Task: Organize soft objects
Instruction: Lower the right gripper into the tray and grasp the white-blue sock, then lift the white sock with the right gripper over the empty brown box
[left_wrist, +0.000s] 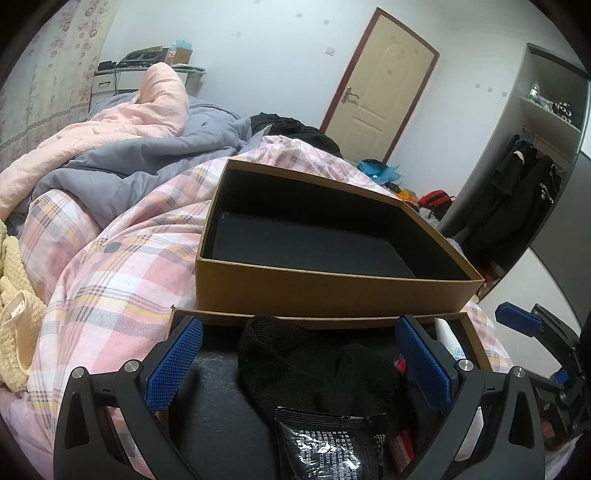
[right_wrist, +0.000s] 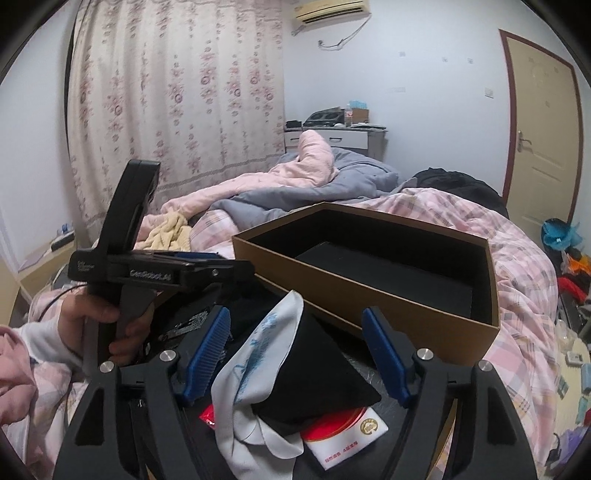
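Observation:
An empty brown box with black lining (left_wrist: 332, 291) sits on the plaid bed; it also shows in the right wrist view (right_wrist: 406, 317). In front of it a second brown box (left_wrist: 469, 332) holds a black sock (left_wrist: 295, 358), a black printed packet (left_wrist: 325, 446) and a white cloth (right_wrist: 258, 369). My left gripper (left_wrist: 299, 365) is open, its blue pads either side of the black sock. My right gripper (right_wrist: 295, 358) is open around the white cloth and a black pouch (right_wrist: 321, 373). A red-and-white card (right_wrist: 347, 435) lies under them.
A cream knitted item (left_wrist: 14, 295) lies on the plaid quilt (left_wrist: 122, 266) at left. Pink and grey bedding (left_wrist: 122, 147) is piled behind. A door (left_wrist: 380, 81), an open wardrobe (left_wrist: 532, 177) and floor clutter (right_wrist: 569, 266) are at right. The left gripper's handle (right_wrist: 147, 273) shows in the right view.

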